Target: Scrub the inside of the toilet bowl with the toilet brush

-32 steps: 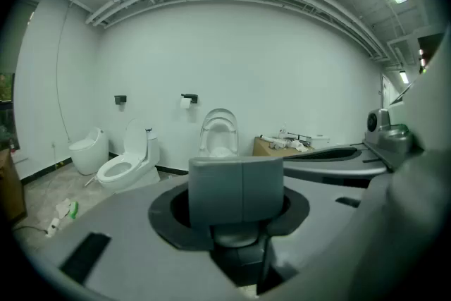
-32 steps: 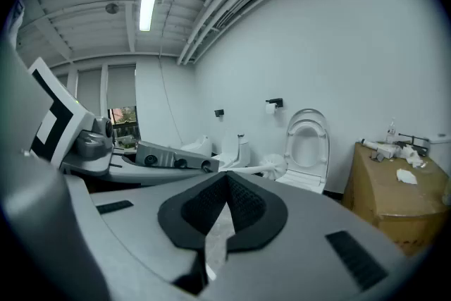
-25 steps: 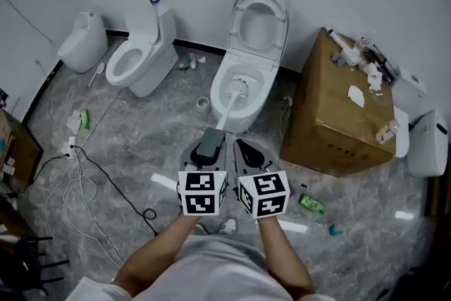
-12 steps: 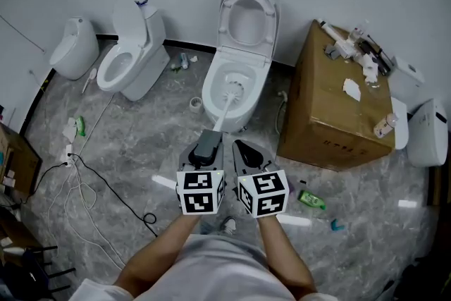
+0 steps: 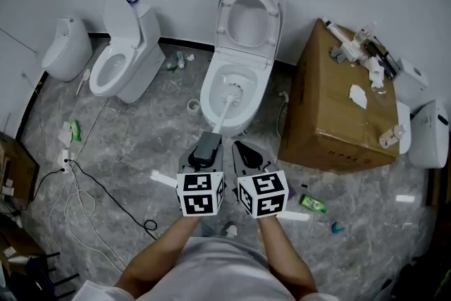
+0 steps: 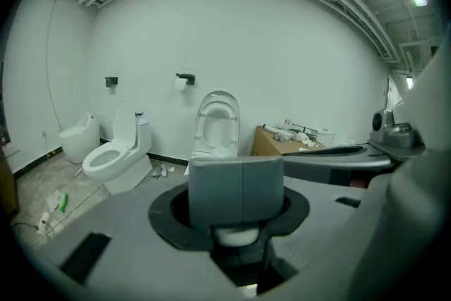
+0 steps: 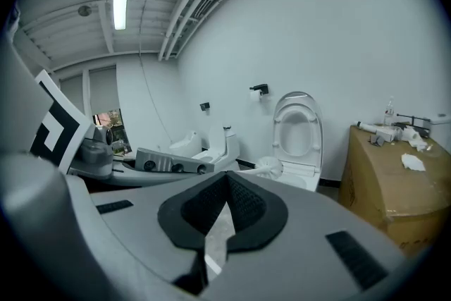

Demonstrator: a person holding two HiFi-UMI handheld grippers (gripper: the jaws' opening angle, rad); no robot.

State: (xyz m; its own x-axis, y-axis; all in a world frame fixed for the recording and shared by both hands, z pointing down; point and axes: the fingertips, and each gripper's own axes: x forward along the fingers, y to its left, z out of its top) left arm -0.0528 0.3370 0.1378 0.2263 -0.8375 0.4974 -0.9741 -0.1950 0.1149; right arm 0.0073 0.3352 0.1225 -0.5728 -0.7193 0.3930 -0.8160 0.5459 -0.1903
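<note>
The white toilet (image 5: 238, 74) stands open at the middle of the head view, lid up against the wall. The toilet brush (image 5: 227, 103) slants from its bowl toward me, its white bristle head down inside the bowl. My left gripper (image 5: 208, 142) is shut on the brush's grey handle end (image 6: 236, 188), which fills the space between its jaws in the left gripper view. Just right of it, my right gripper (image 5: 240, 147) is shut with nothing in it; its black pads (image 7: 239, 202) meet. The right gripper view shows the brush head (image 7: 270, 166) in front of the toilet (image 7: 297, 134).
A large cardboard box (image 5: 337, 113) with clutter on top stands right of the toilet. A second toilet (image 5: 116, 67) and a small white fixture (image 5: 65, 47) stand at the left. Cables (image 5: 76, 183), a tape roll (image 5: 192, 106) and a green bottle (image 5: 310, 204) lie on the marble floor.
The head view has drifted, so the room has slid a little left and up in the picture. Both grippers and the brush keep nearly the same pose, with the head in the bowl.
</note>
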